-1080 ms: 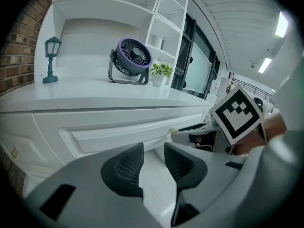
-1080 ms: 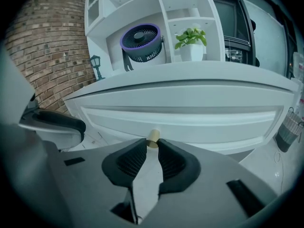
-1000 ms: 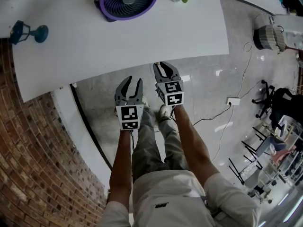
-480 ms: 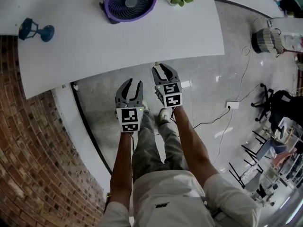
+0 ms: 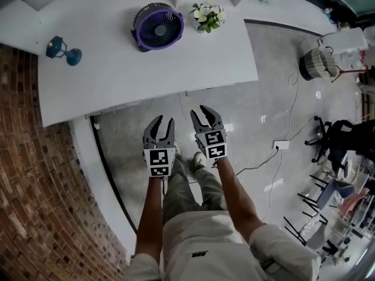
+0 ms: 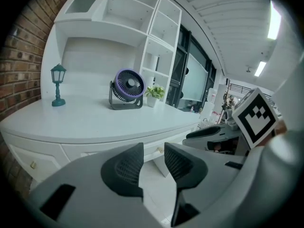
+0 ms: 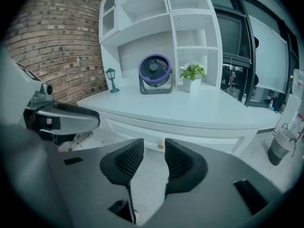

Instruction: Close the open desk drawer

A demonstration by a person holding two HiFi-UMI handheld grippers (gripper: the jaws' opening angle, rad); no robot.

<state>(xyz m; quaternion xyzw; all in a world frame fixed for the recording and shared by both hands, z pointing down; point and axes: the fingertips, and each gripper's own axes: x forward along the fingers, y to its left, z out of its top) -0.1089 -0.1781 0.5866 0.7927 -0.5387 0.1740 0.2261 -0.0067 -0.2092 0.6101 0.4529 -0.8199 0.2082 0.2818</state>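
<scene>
The white desk (image 5: 146,69) stands ahead of me, and its drawer front (image 7: 190,136) with a small round knob (image 7: 161,144) lies flush under the desktop. The knob (image 6: 160,149) also shows in the left gripper view. Both grippers hang side by side over the floor, short of the desk's front edge. My left gripper (image 5: 162,120) is open with nothing between its pads (image 6: 126,165). My right gripper (image 5: 200,110) is open too, its pads (image 7: 180,161) apart and bare. Neither touches the desk.
On the desk stand a purple fan (image 5: 158,27), a potted plant (image 5: 206,15) and a small blue lamp (image 5: 63,50). A brick wall (image 5: 35,186) runs along the left. A power strip (image 5: 279,145), a basket (image 5: 316,63) and chairs (image 5: 345,133) are on the floor at the right.
Both grippers have drawn back from the desk's front edge and risen. The right gripper's jaws have gone from shut to open. More of the desktop shows now.
</scene>
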